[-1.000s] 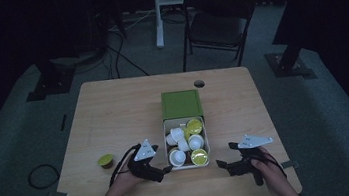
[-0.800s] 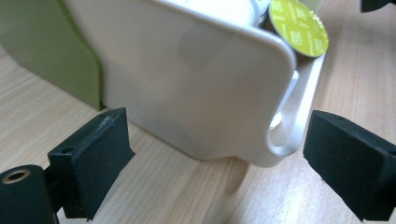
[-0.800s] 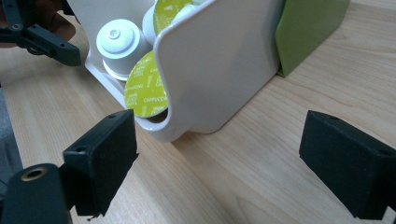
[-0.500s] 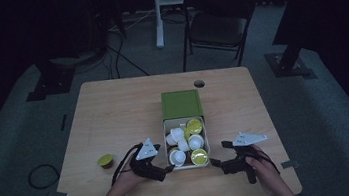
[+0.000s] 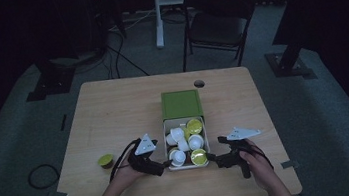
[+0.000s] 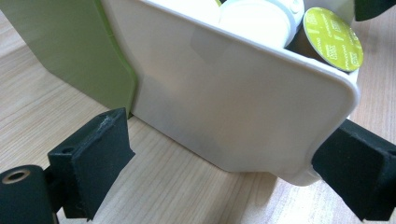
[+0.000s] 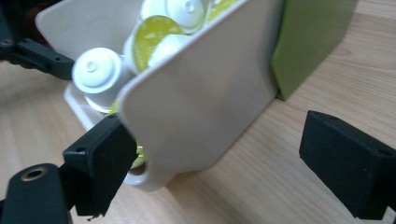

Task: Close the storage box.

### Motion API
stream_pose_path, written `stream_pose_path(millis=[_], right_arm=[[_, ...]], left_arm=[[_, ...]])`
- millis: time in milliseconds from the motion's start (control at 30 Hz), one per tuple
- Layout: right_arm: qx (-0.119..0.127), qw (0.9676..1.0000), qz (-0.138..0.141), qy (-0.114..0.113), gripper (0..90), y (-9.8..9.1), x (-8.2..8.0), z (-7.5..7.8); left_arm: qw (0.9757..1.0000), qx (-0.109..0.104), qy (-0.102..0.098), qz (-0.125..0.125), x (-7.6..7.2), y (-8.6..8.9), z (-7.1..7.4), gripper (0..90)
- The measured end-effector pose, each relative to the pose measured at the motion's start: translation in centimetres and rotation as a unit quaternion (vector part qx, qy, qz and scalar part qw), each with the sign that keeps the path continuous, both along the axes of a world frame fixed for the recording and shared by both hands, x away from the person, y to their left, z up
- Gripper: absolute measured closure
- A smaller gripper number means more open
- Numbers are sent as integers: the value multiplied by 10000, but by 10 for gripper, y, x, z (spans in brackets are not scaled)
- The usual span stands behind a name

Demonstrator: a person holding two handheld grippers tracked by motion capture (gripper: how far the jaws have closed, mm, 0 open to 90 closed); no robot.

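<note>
High view: white tray of capsules

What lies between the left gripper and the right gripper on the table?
The white tray of capsules lies between them. In the high view the left gripper is at its left side and the right gripper at its right.

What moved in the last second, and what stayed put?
The right gripper slid left across the wooden table, up to the right side of the white plastic box of coffee capsules; its open jaws now flank the box's near corner. The left gripper kept still at the box's left side, jaws open. The box, its green lid and the lone green capsule on the table stayed put.
</note>
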State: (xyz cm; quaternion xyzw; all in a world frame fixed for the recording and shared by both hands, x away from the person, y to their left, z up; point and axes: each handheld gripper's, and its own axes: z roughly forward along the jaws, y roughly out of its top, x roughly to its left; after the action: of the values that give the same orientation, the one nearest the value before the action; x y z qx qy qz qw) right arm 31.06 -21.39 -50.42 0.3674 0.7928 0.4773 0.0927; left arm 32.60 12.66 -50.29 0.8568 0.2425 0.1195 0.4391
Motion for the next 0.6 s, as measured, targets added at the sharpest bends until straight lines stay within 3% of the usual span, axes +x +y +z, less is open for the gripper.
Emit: stream_pose_path(millis=[200, 600], right_arm=[[119, 9999, 23, 97, 108, -1, 3, -2], [16, 10000, 5, 68, 108, 0, 10, 0]], left_arm=[[10000, -10, -36, 49, 4, 1, 0, 75], [10000, -27, 21, 47, 11, 1, 0, 75]])
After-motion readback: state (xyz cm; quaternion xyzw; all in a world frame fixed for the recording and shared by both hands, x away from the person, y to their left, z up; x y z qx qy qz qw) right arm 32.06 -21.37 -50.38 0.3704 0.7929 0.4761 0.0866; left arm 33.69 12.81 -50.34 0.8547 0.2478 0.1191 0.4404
